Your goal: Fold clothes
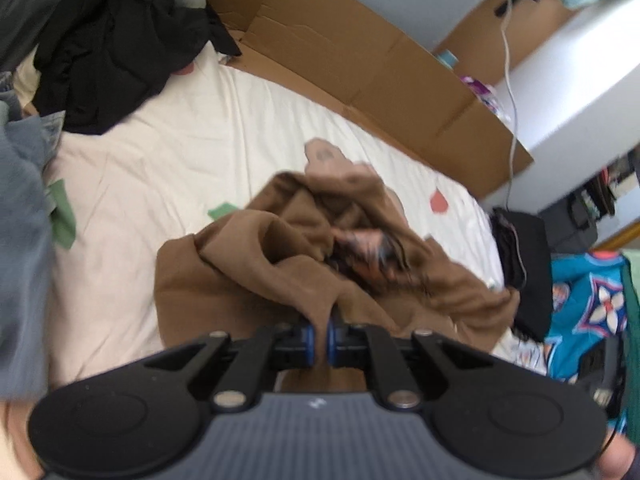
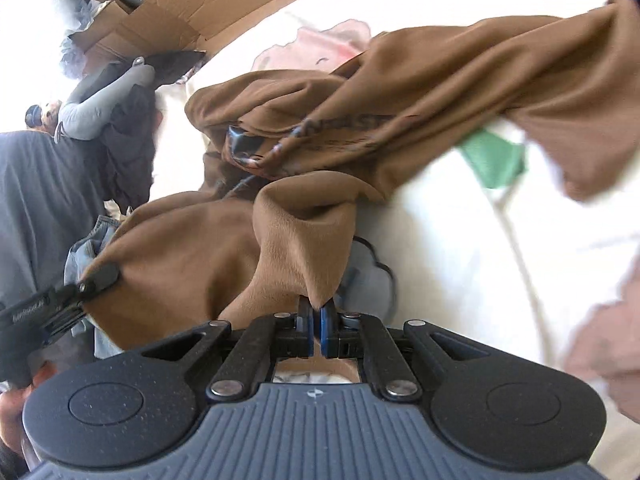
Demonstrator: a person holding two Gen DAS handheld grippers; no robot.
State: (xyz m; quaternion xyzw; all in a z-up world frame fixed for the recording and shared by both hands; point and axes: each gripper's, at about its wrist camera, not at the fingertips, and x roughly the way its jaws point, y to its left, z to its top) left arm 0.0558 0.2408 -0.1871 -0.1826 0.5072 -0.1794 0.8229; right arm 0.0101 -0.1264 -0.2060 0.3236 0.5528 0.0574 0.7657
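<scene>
A brown garment [image 1: 248,264] lies bunched on the white printed bedsheet [image 1: 180,152], with a dark print showing in its folds. My left gripper [image 1: 320,334] is shut on a fold of its near edge. In the right wrist view the same brown garment [image 2: 304,152] hangs crumpled above the sheet, and my right gripper [image 2: 317,320] is shut on a pinched point of the cloth. The left gripper [image 2: 92,280] also shows at the left of that view, clamped on another edge of the garment.
A black garment pile [image 1: 120,60] and grey clothes [image 1: 20,220] lie at the bed's far left. Flattened cardboard [image 1: 360,60] lines the far side. A folded black stack [image 1: 520,248] and a patterned blue cloth [image 1: 588,304] lie to the right.
</scene>
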